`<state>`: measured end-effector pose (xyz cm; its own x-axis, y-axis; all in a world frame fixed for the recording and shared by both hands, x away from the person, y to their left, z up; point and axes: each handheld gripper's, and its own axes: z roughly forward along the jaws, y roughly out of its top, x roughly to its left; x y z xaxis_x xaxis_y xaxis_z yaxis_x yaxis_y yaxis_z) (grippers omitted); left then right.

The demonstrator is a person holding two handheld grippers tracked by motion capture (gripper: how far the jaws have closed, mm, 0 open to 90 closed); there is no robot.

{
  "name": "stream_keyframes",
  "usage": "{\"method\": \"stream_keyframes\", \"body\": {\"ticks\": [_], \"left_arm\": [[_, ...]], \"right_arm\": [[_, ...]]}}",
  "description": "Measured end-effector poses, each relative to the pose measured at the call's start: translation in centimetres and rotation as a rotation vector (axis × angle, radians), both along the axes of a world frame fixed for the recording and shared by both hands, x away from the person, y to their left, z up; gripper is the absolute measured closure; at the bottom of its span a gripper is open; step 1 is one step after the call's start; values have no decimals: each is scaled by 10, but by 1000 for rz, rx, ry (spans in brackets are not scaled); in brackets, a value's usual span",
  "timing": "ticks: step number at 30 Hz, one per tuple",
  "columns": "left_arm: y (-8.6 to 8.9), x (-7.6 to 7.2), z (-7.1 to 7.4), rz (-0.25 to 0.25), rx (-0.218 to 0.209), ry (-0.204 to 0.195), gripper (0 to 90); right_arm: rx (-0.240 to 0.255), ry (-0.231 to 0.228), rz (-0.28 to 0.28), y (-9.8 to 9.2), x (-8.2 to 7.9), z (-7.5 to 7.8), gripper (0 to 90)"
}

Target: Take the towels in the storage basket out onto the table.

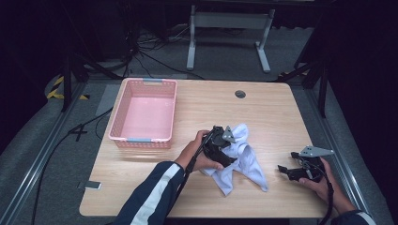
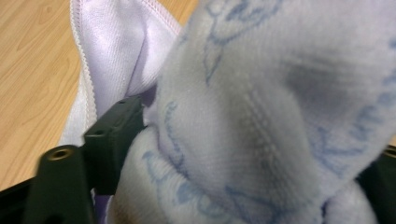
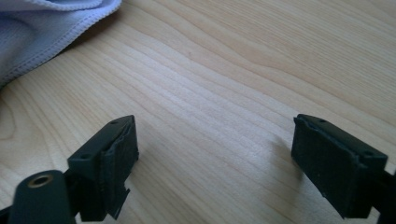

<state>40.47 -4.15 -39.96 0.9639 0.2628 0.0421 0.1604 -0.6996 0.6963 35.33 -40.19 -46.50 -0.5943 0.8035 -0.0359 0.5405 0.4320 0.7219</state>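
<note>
we find a white cloth (image 1: pixel 239 157) lying crumpled just right of centre in the high view, on the wooden table (image 1: pixel 263 112), with one tail running toward the lower right of the frame. a pink basket (image 1: pixel 145 112) stands empty at the upper left of the table, well apart from the cloth

the left gripper (image 1: pixel 220 145) sits at the middle of the frame, pushed into the heap. in the left gripper view the cloth (image 2: pixel 261 116) bulges between the jaws, which stand wide; one jaw shows at the lower left, the other at the right edge. the fabric fills the gap, yet we cannot see the pads pressing on it, so we judge it not yet clamped

the right gripper (image 1: pixel 291 171) rests at the lower right of the high view, just beside the cloth's tail but apart from it. in the right gripper view its jaws stand wide apart over bare wood with nothing between them, and a hemmed edge of the cloth (image 3: pixel 46 28) lies in the upper left corner

handling, in our judgement: the cloth is light, soft and limp, with a stitched hem and faint blue print. it will sag and slip from a shallow pinch. a bunched fold or a hemmed corner gives the surest hold
</note>
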Motion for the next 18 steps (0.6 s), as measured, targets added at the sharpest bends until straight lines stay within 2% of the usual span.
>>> {"method": "stream_keyframes", "body": {"ticks": [1, 2, 3, 4, 6, 8, 10, 11, 13, 14, 15, 16, 17, 18], "left_arm": [[5, -3, 3, 5, -10, 1, 206], [12, -7, 6, 7, -12, -18, 198], [12, -7, 6, 7, -12, -18, 189], [20, -13, 9, 21, -30, -26, 184], [34, -21, 14, 38, -38, -44, 186], [49, -29, 17, 56, -57, -55, 182], [63, -38, 17, 86, -64, -69, 175], [69, -42, 15, 87, -58, -74, 165], [76, -49, 8, 96, -49, -49, 166], [80, -55, -4, 96, -40, -27, 166], [80, -57, -11, 101, -25, -20, 170], [80, -59, -20, 107, -13, -10, 183], [80, -59, -20, 107, -13, -10, 205], [80, -59, -30, 111, 12, 13, 205]], "right_arm": [[-4, 2, 3, 1, 0, 1, 153], [-5, 8, 5, 3, -1, 1, 156], [-5, 8, 5, 3, -1, 1, 156], [-13, 16, 45, 9, -3, 3, 187], [-8, 18, 58, 11, -4, 4, 196], [31, 12, 94, 15, -6, 10, 210], [97, -13, 141, 24, -11, 20, 221], [106, -26, 173, 30, -13, 24, 223], [110, -39, 235, 45, -18, 29, 228], [107, -39, 285, 60, -20, 30, 227], [104, -32, 310, 68, -21, 30, 227], [87, -30, 324, 76, -21, 29, 229], [87, -30, 324, 76, -21, 29, 229], [68, -29, 335, 83, -19, 27, 235]]}}
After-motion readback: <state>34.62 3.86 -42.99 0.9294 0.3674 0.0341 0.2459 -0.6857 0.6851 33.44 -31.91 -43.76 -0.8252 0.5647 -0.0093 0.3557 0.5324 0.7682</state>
